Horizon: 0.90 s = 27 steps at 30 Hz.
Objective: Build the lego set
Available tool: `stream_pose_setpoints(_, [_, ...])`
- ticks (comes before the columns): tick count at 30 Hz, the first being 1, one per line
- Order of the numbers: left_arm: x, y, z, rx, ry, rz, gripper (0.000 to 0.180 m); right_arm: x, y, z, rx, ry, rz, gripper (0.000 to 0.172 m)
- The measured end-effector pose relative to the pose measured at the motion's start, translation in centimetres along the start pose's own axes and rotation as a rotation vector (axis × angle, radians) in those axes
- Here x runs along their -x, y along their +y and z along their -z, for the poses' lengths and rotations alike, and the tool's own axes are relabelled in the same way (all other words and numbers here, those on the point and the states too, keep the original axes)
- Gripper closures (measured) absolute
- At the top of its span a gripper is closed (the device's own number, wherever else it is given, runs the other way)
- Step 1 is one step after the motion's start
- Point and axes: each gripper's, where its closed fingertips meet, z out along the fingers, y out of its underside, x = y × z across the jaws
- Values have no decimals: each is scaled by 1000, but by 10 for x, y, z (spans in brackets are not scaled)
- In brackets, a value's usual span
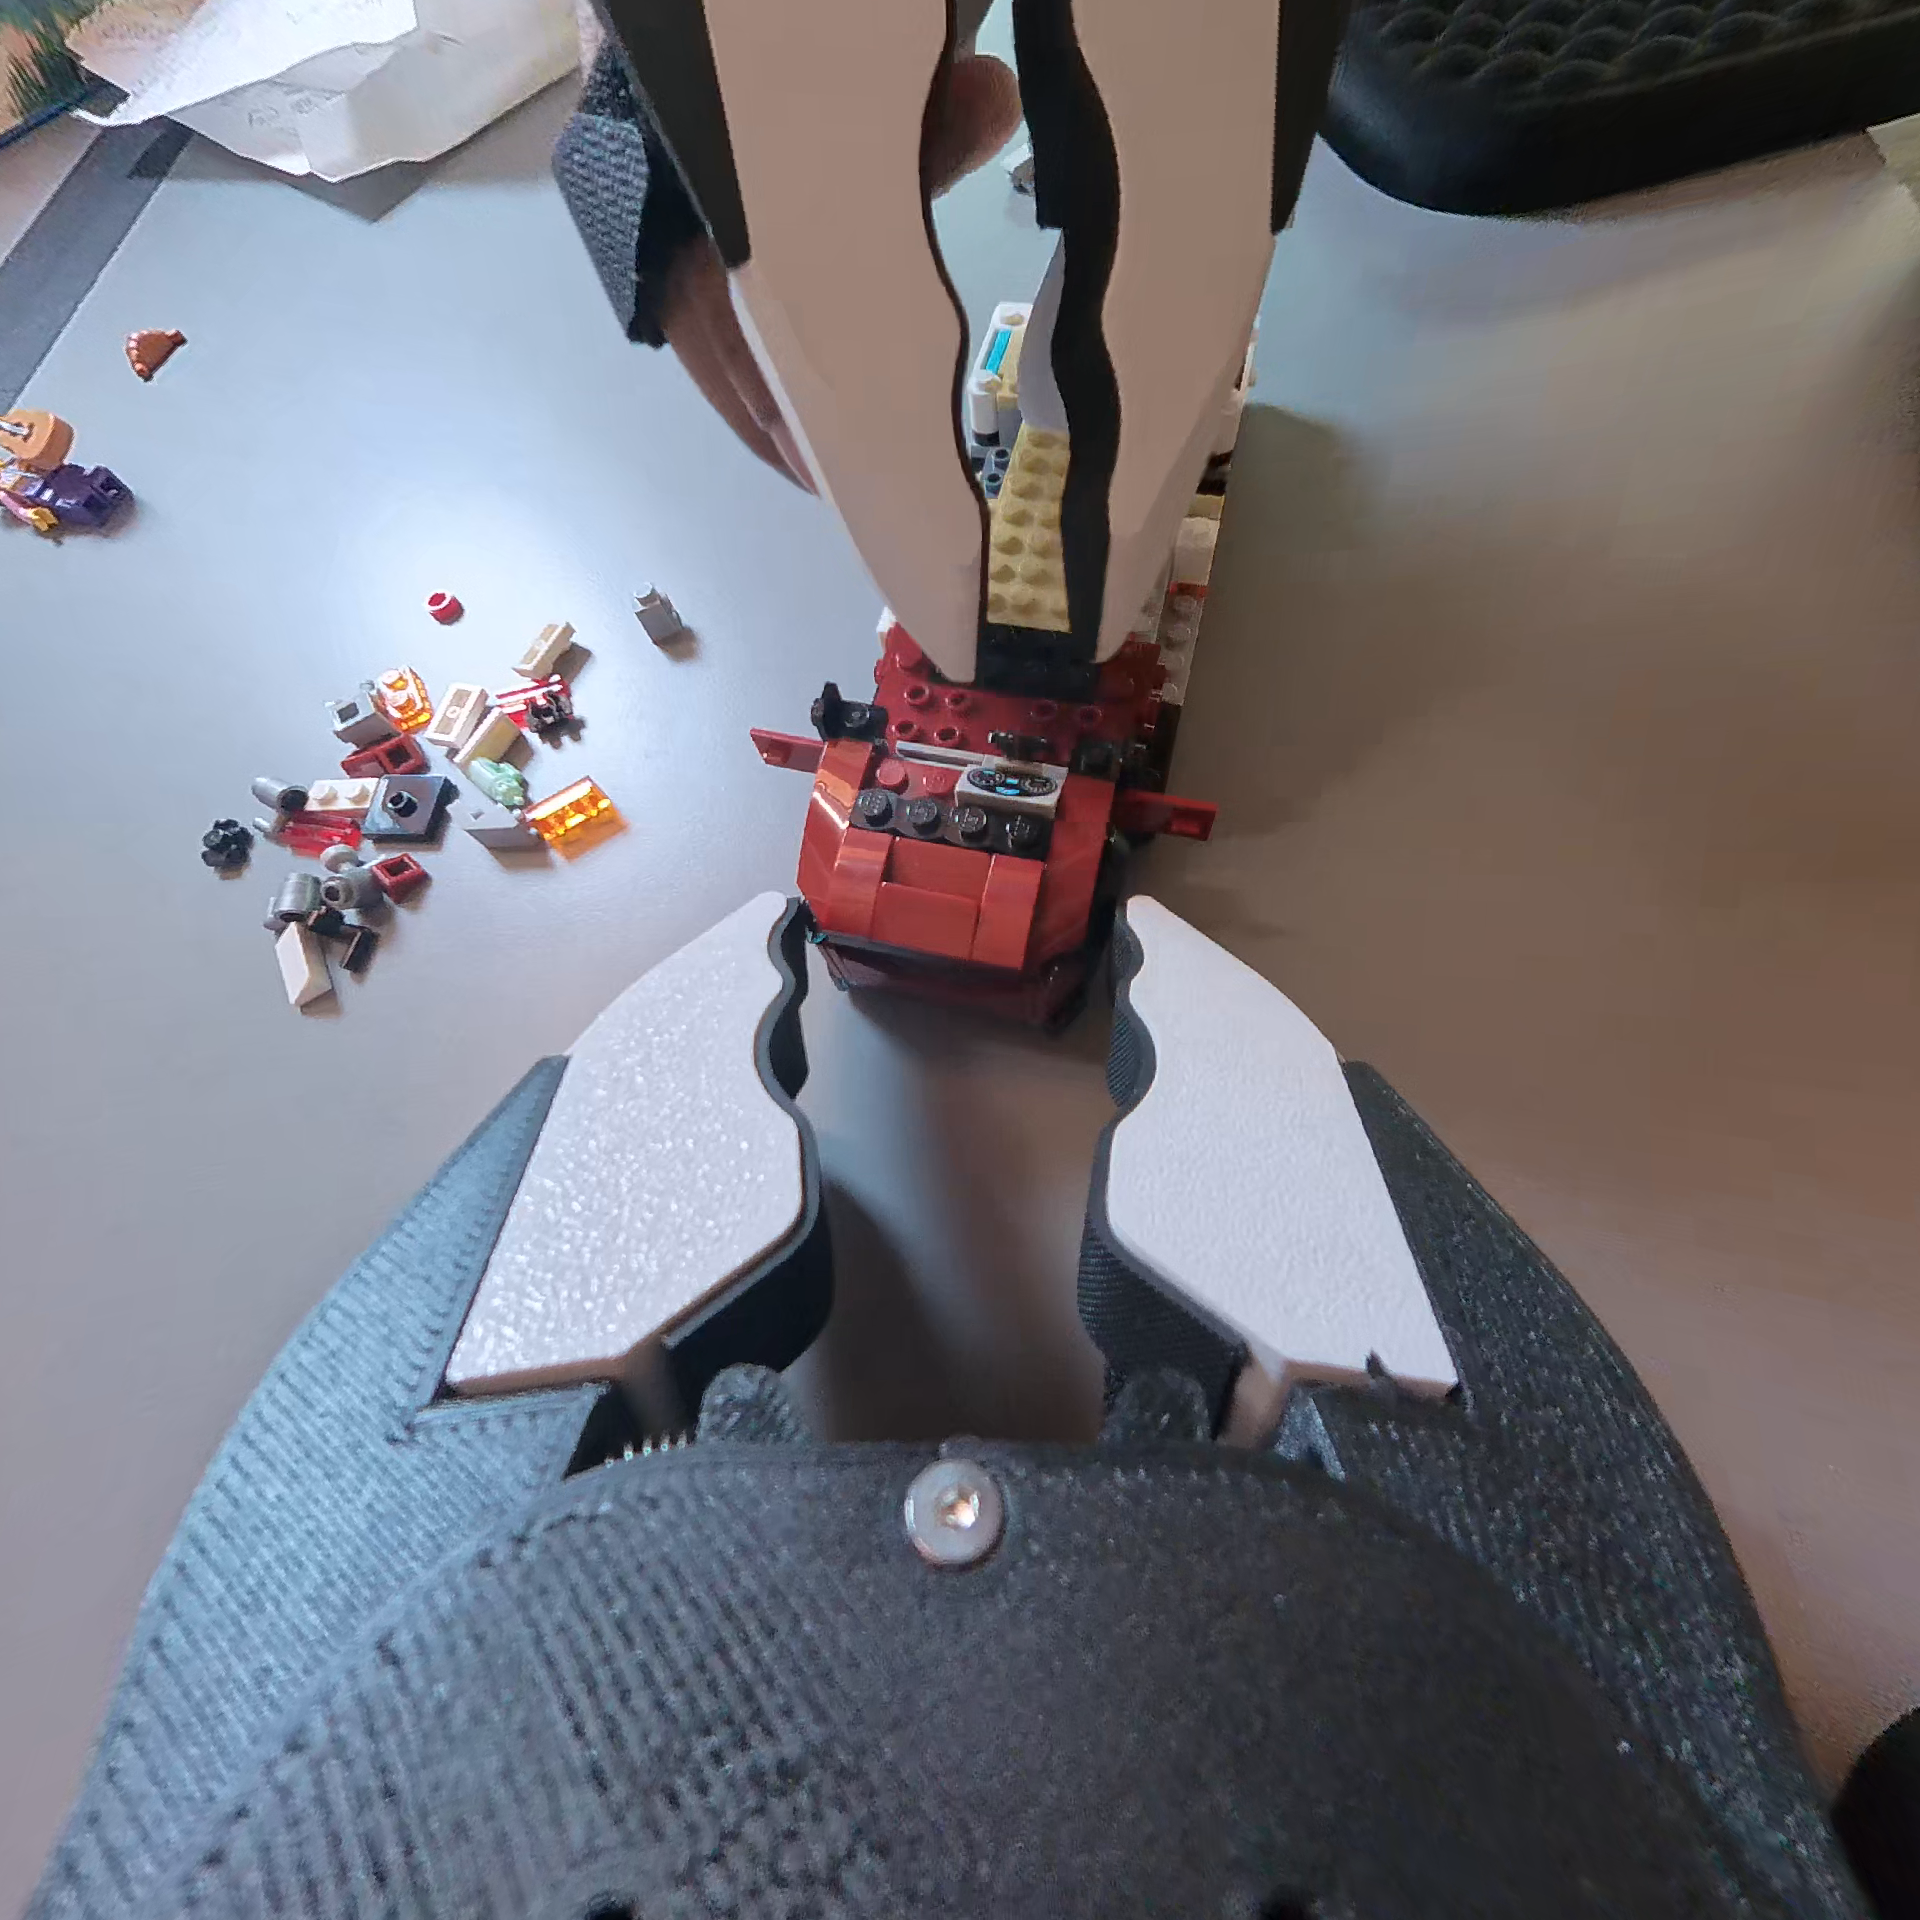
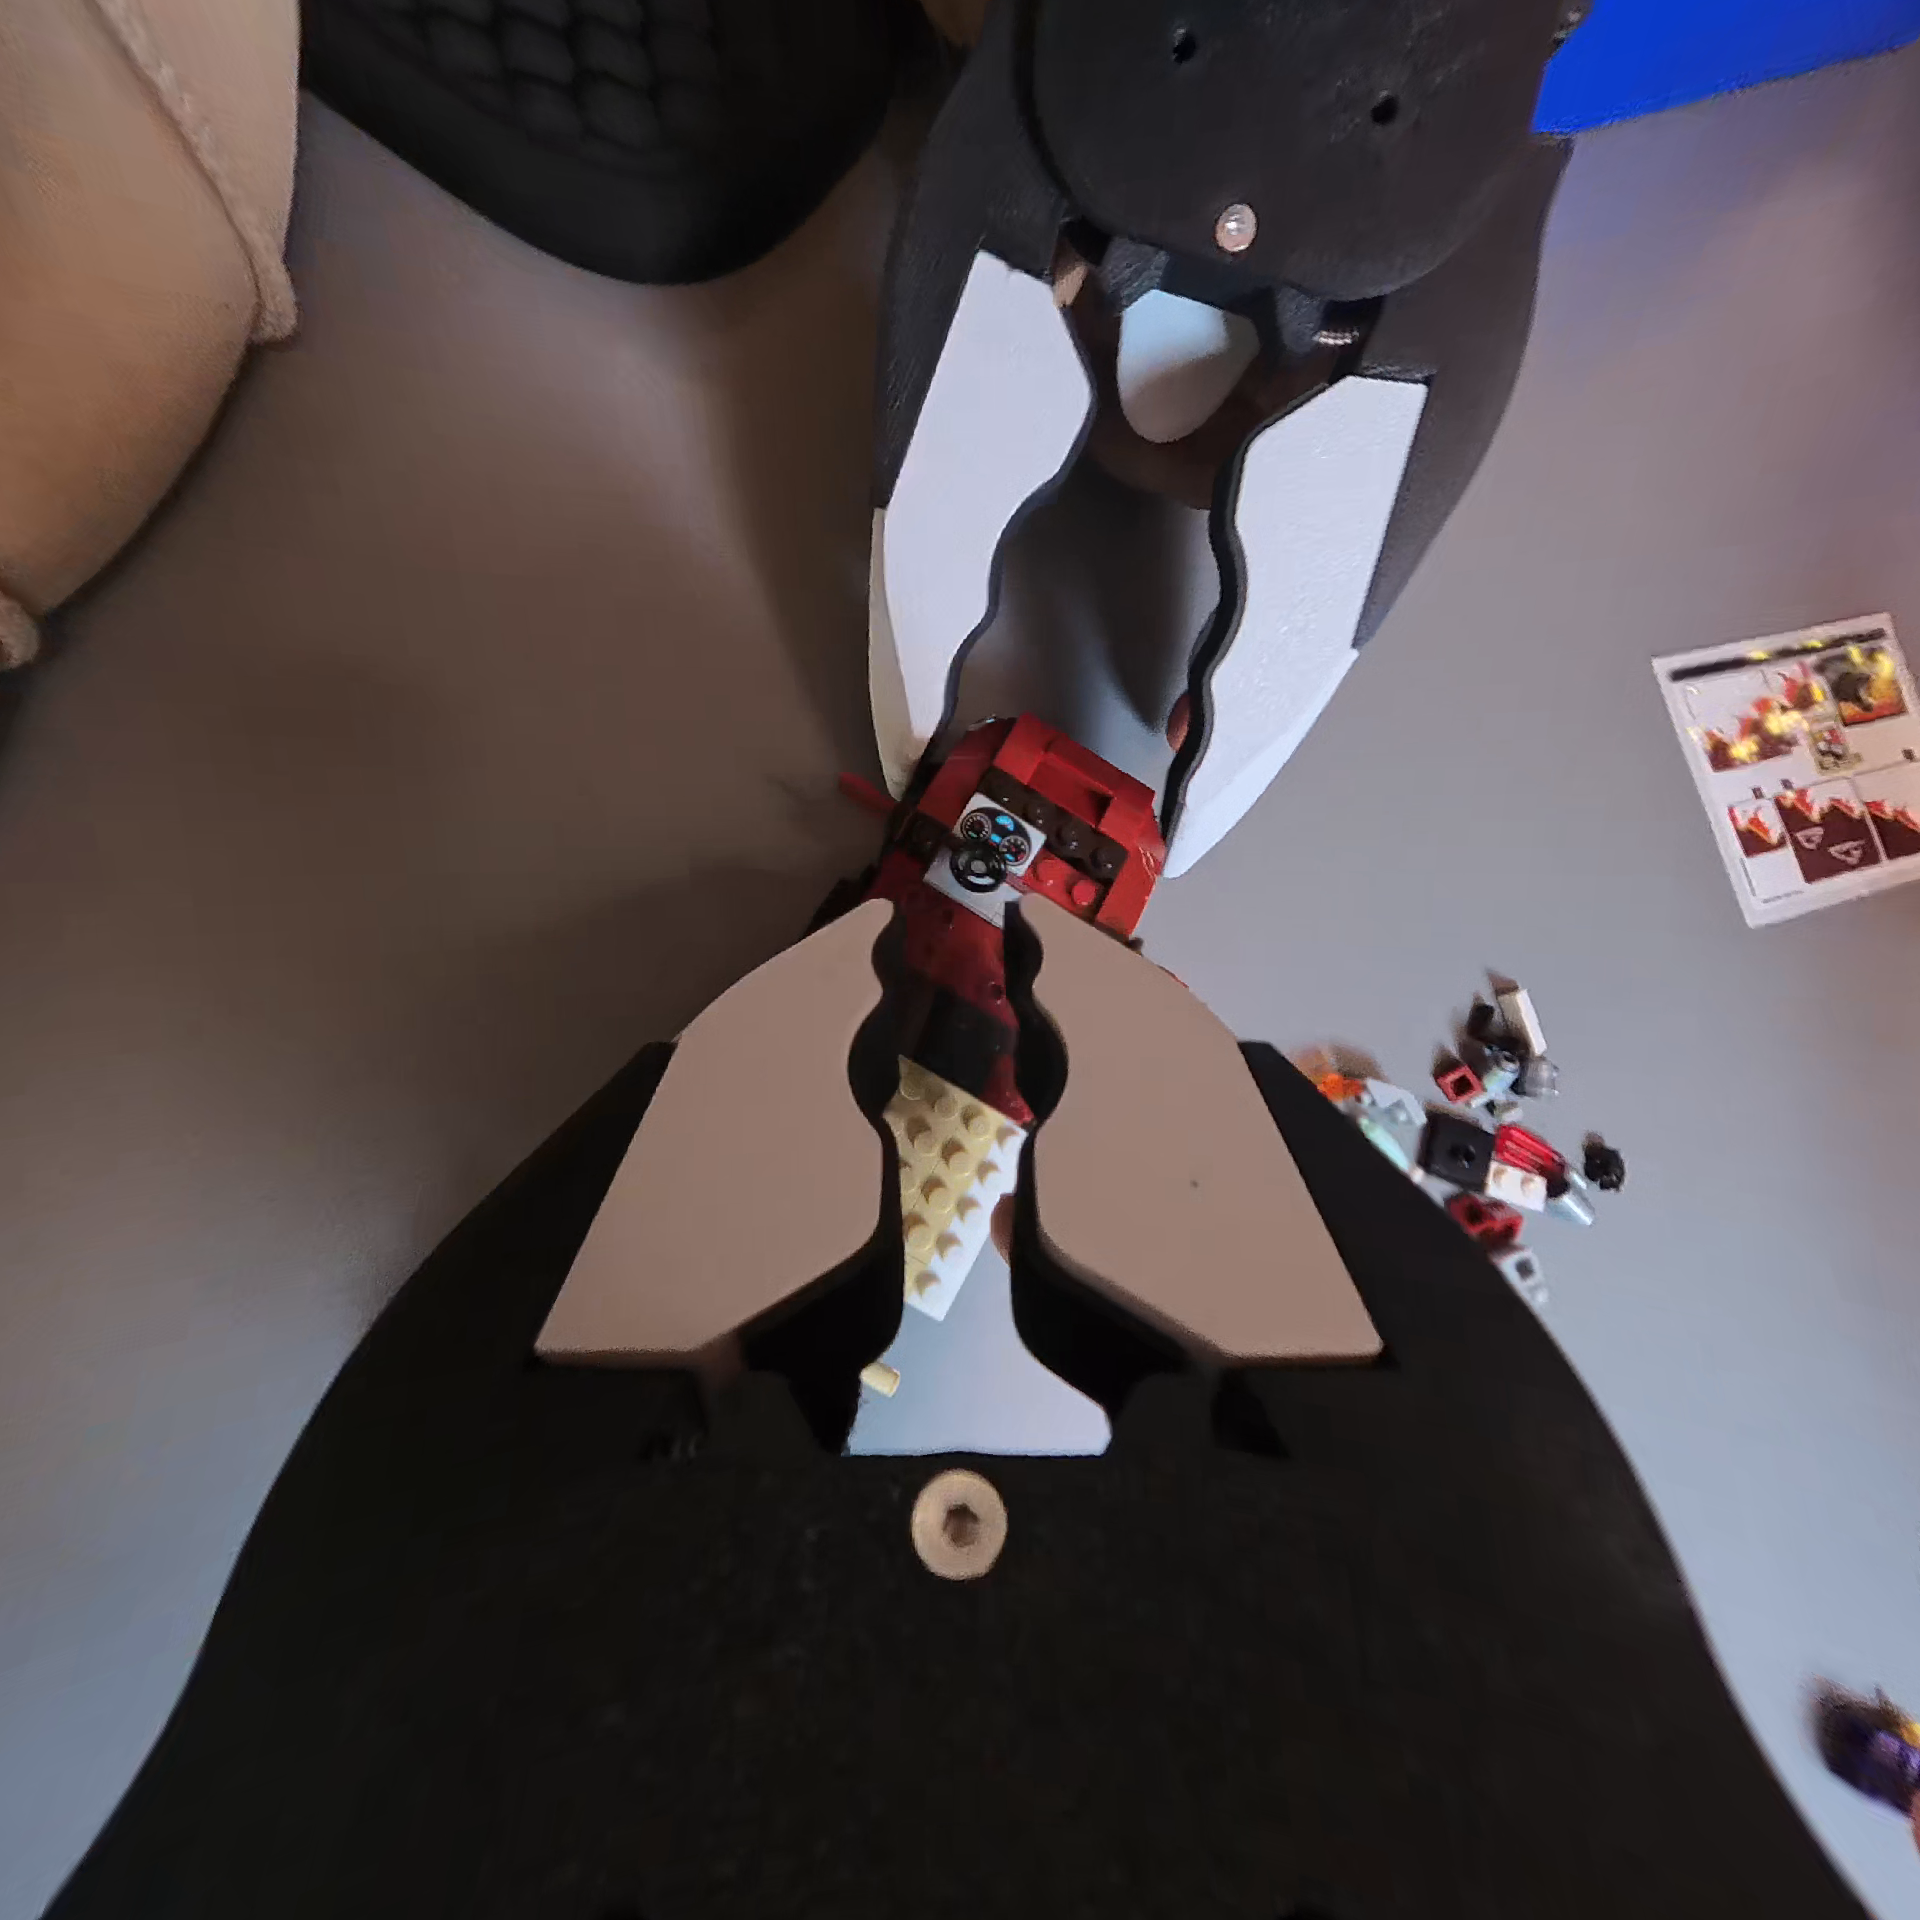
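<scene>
Toy brick car (image 1: 956, 831), at frame centre on the grey surface (image 1: 1507, 831), is clamped at its red nose between the left gripper (image 1: 956, 935) jaws. Farther off, the right gripper (image 1: 1029, 644) jaws stand slightly parted over its studded middle, grasp unclear; a twist could snap bricks off onto the loose pieces (image 1: 416, 779) at left.

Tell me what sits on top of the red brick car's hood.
On the red car: a row of black studs, a grey gauge tile and a small black steering wheel. Farther back, the right gripper covers part of the deck.
</scene>
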Motion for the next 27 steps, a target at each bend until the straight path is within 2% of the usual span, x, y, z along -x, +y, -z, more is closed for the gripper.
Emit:
stream_pose_setpoints(2, [0,0,0,0,1,-2,125,-3,4,4,-9,46,-42,159])
stream_pose_setpoints(10, [-2,5,-3,39,2,-35,119,5,16,43,-160,240,-236,159])
stream_pose_setpoints(17, [-2,-5,-7,-1,2,-9,121,24,33,65,-272,343,-328,157])
stream_pose_setpoints(21, [-1,-5,-8,-1,2,-8,121,15,47,81,-351,394,-434,157])
stream_pose_setpoints(27, [-1,-5,-7,-3,31,22,121,-4,74,94,-380,452,-608,157])
